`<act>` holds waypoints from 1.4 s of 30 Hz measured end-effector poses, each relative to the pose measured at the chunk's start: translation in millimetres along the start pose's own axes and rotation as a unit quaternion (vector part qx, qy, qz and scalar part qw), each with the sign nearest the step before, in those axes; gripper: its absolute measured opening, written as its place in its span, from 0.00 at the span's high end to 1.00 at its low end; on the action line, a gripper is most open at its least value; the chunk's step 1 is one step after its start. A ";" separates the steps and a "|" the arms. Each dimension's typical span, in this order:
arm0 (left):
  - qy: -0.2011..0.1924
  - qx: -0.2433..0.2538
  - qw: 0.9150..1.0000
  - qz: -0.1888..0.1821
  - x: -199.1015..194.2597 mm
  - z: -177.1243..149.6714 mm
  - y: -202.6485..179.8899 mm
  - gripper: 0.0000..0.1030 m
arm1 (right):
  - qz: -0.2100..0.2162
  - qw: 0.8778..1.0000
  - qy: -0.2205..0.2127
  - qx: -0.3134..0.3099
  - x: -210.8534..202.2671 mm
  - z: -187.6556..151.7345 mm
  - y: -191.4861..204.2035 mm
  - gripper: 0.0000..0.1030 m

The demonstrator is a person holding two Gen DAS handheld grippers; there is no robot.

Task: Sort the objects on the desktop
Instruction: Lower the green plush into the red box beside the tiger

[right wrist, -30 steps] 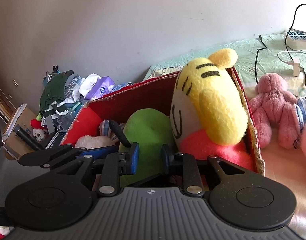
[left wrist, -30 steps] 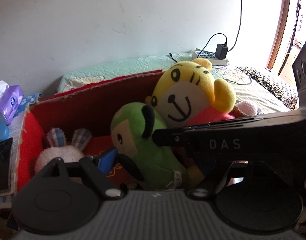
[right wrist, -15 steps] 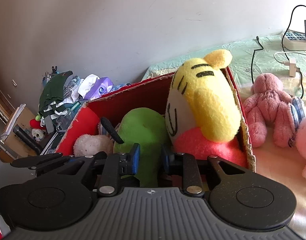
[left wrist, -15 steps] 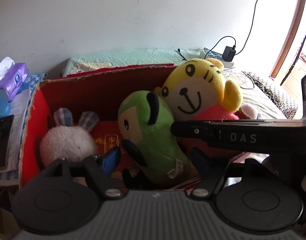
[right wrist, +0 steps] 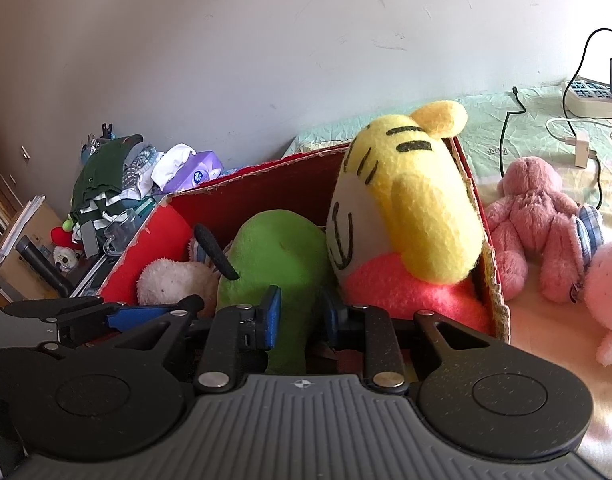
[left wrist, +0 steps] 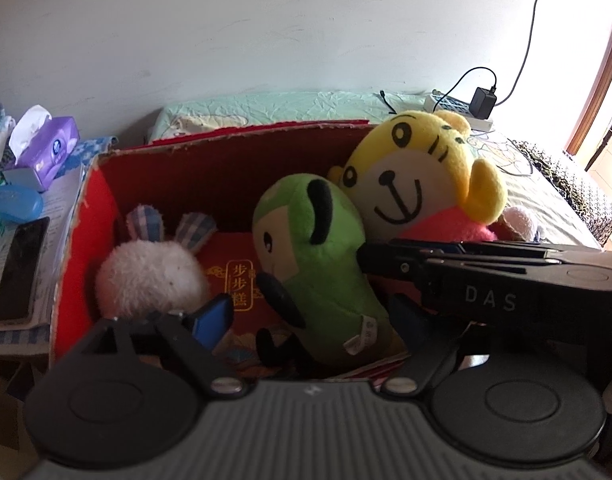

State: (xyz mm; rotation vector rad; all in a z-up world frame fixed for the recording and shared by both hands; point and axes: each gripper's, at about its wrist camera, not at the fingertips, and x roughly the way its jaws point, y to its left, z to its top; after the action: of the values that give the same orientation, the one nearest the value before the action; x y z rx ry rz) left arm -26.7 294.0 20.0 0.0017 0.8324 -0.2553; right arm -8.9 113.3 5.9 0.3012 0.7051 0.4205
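Green plush [left wrist: 317,256] fills red box [left wrist: 226,148] middle, tiger [left wrist: 421,184] crowding right wall

Three plush toys [left wrist: 313,264] in one red box [left wrist: 226,168]; two pink plush toys [right wrist: 537,224] outside.

A lived-in bedroom at home.
A bed [left wrist: 290,106] with a pale green sheet stands against a plain white wall, a power strip [right wrist: 593,98] and charger cables lie on it, plush toys [right wrist: 533,220] are scattered about, and a tissue pack [left wrist: 48,152] and folded clothes [right wrist: 106,176] are piled beside it.
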 end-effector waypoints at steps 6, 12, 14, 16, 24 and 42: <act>0.002 -0.005 1.000 0.009 1.0 -0.4 1.3 0.12 | 0.001 1.000 -0.005 0.003 -0.6 -1.0 -0.6 0.77; 0.005 -0.010 1.000 0.015 2.5 -0.5 2.1 0.09 | 0.000 1.000 -0.010 0.006 -0.9 -1.5 -0.2 0.77; 0.005 -0.011 1.000 0.015 3.0 -0.6 2.5 0.09 | -0.001 1.000 -0.011 0.006 -0.9 -1.7 0.3 0.77; 0.006 -0.012 1.000 0.015 3.2 -0.5 2.5 0.09 | -0.002 1.000 -0.012 0.008 -0.6 -1.7 0.2 0.77; 0.007 -0.017 1.000 0.012 3.3 -1.6 3.3 0.08 | -0.003 1.000 -0.017 0.011 -0.5 -3.1 0.7 0.77; -0.019 0.005 0.999 0.044 -2.0 -5.5 -7.5 0.08 | -0.008 1.000 -0.028 0.000 -1.6 -6.1 3.5 0.77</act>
State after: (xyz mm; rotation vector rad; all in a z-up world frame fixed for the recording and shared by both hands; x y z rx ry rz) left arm -33.7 287.8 18.5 0.0426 0.7919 -0.1763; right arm -15.1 116.4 3.8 0.3067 0.6522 0.3943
